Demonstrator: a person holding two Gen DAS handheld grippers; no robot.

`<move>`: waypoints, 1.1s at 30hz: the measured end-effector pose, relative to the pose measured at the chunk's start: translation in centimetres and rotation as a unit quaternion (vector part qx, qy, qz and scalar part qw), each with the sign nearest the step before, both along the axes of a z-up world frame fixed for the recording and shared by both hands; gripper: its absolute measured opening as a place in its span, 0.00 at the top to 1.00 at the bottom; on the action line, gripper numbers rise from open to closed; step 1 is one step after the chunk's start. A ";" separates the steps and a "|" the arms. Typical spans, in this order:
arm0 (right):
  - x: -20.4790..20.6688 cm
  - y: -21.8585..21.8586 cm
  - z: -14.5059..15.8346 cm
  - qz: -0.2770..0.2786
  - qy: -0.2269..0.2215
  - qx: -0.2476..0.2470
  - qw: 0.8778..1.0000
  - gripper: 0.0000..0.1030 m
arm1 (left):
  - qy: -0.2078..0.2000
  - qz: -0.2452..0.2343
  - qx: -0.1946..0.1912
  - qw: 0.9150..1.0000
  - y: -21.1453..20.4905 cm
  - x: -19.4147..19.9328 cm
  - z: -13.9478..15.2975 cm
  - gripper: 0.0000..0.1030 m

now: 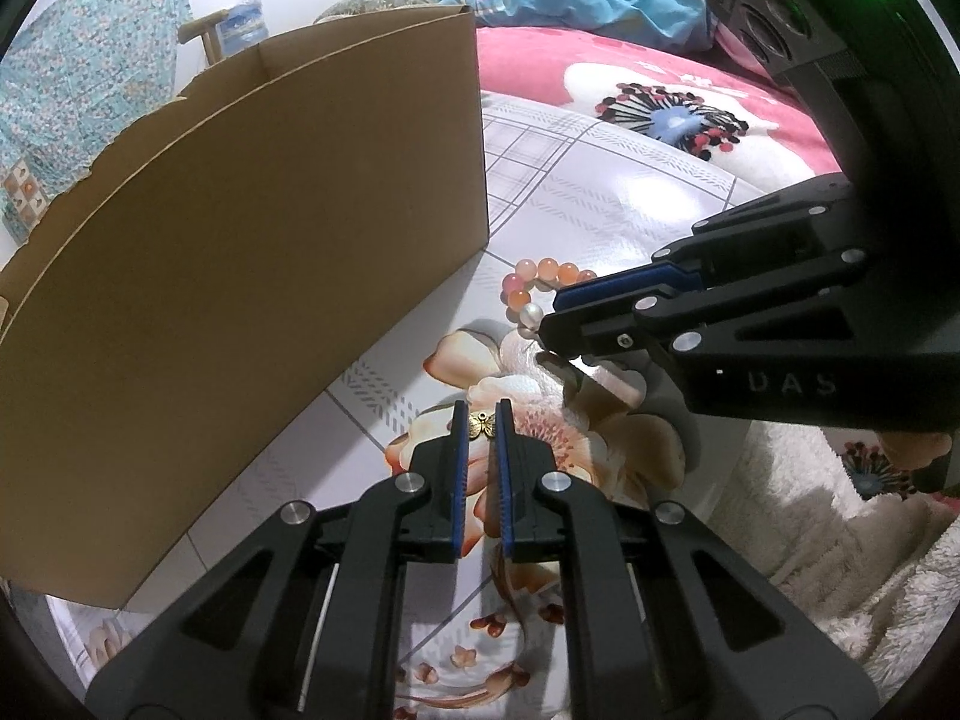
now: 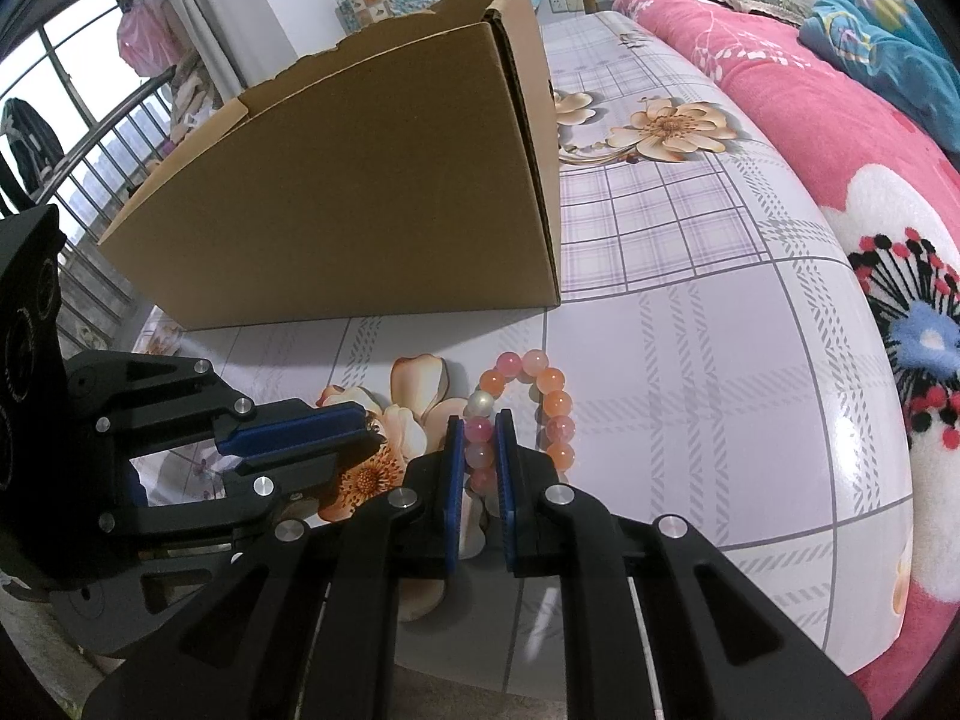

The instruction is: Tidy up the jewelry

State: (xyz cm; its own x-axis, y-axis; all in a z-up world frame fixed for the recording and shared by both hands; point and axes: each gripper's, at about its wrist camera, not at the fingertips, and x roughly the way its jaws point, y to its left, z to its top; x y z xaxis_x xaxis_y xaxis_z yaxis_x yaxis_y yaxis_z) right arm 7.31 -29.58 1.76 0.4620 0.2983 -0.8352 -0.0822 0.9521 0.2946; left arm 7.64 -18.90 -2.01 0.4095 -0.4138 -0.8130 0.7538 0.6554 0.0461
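A small bronze butterfly charm (image 1: 482, 425) is held between the tips of my left gripper (image 1: 482, 420), just above the flowered tabletop. A bracelet of orange and pink beads (image 2: 543, 387) lies on the table; my right gripper (image 2: 480, 429) is shut on its near beads. In the left wrist view the bracelet (image 1: 534, 282) shows beside the right gripper (image 1: 549, 324). In the right wrist view the left gripper (image 2: 366, 438) comes in from the left, close to the right one.
An open cardboard box (image 1: 240, 252) stands on the table just left of both grippers and also shows in the right wrist view (image 2: 360, 198). A pink flowered blanket (image 2: 870, 192) lies to the right. A white fluffy cloth (image 1: 840, 540) lies at the lower right.
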 end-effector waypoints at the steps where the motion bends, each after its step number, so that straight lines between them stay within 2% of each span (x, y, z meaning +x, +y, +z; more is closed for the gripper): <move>1: 0.0 0.0 0.0 0.000 0.000 0.000 1.000 0.89 | 0.000 0.000 0.000 1.000 0.0 0.0 0.0 0.93; 10: 0.0 0.1 0.1 0.003 0.000 -0.006 1.000 0.89 | -0.012 0.009 -0.015 1.000 1.0 -0.3 1.5 0.93; 17: 0.9 1.2 0.3 0.020 0.001 -0.042 0.999 0.89 | -0.030 0.019 -0.030 0.999 1.9 -0.7 3.2 0.93; 21: 1.3 1.5 0.4 0.013 0.005 -0.049 0.999 0.90 | -0.039 0.027 -0.050 0.998 2.8 -0.9 4.4 0.93; 26: 1.3 0.0 0.5 -0.019 0.010 0.014 1.000 0.90 | -0.056 0.030 -0.058 0.996 3.5 -1.4 6.0 0.93; 33: 0.2 -2.4 2.8 -0.050 -0.023 0.098 0.994 0.91 | -0.084 0.040 -0.078 0.993 4.5 -2.0 8.7 0.93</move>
